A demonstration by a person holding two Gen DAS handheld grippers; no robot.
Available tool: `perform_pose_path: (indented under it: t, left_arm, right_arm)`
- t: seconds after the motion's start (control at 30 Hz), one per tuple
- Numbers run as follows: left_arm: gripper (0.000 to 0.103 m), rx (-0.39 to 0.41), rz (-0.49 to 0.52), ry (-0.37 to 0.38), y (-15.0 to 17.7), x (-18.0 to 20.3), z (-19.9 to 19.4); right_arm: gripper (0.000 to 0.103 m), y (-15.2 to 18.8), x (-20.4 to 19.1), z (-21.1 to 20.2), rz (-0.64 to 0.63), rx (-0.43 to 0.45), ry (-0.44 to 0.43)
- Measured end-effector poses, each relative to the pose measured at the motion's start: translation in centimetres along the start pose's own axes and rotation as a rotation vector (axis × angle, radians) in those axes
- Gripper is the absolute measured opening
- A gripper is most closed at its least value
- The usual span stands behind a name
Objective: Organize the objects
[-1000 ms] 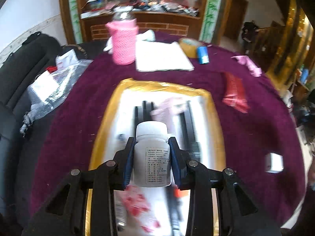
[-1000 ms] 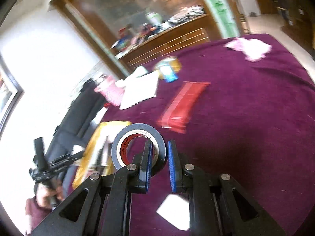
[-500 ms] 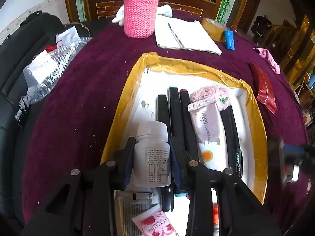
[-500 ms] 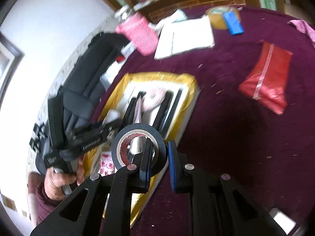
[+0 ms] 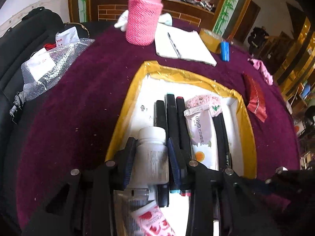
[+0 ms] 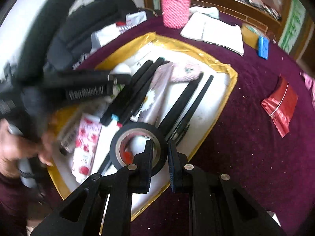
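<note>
My left gripper (image 5: 150,143) is shut on a white pill bottle (image 5: 152,157), held low over the left part of the gold-rimmed white tray (image 5: 126,106). Several black markers (image 5: 171,118), a cream sachet (image 5: 200,133) and a pink-printed tube (image 5: 153,222) lie in the tray. In the right wrist view, my right gripper (image 6: 160,147) is shut on the wall of a black tape roll (image 6: 137,129), above the tray's near right side (image 6: 226,98). The left gripper shows there blurred at the left, held by a hand (image 6: 19,153).
A pink knitted jar (image 5: 142,19), an open notebook with a pen (image 5: 183,45), a brown tape roll (image 5: 210,39) and a blue case (image 5: 224,51) stand beyond the tray. A red packet (image 5: 256,102) lies to its right, bubble wrap (image 5: 49,66) to its left.
The right gripper swung left and down with the tape roll, from over bare cloth to over the tray. The left gripper sank a little with the bottle toward the tray.
</note>
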State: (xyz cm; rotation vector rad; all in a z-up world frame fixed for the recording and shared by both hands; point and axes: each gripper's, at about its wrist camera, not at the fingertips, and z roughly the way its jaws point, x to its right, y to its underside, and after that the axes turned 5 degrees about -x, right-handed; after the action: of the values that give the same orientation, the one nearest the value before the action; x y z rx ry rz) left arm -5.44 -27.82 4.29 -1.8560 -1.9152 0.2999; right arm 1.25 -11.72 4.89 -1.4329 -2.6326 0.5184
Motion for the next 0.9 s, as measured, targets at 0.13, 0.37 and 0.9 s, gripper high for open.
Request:
perform_pose_path:
  t: [0.13, 0.37, 0.9]
  left_arm:
    - [0.038, 0.061, -0.015, 0.016, 0.6, -0.3, -2.4]
    - [0.050, 0.130, -0.022, 0.019, 2.0, 0.3, -4.8]
    - [0.082, 0.533, -0.135, -0.267, 9.3, 4.3, -13.1]
  right_arm:
    - [0.013, 0.8, -2.0, 0.7, -0.073, -0.044, 0.063]
    - [0.014, 1.4, -3.0, 0.7, -0.102, -0.066, 0.096]
    - [0.069, 5.1, -1.5, -7.1, -0.020, 0.306, 0.146]
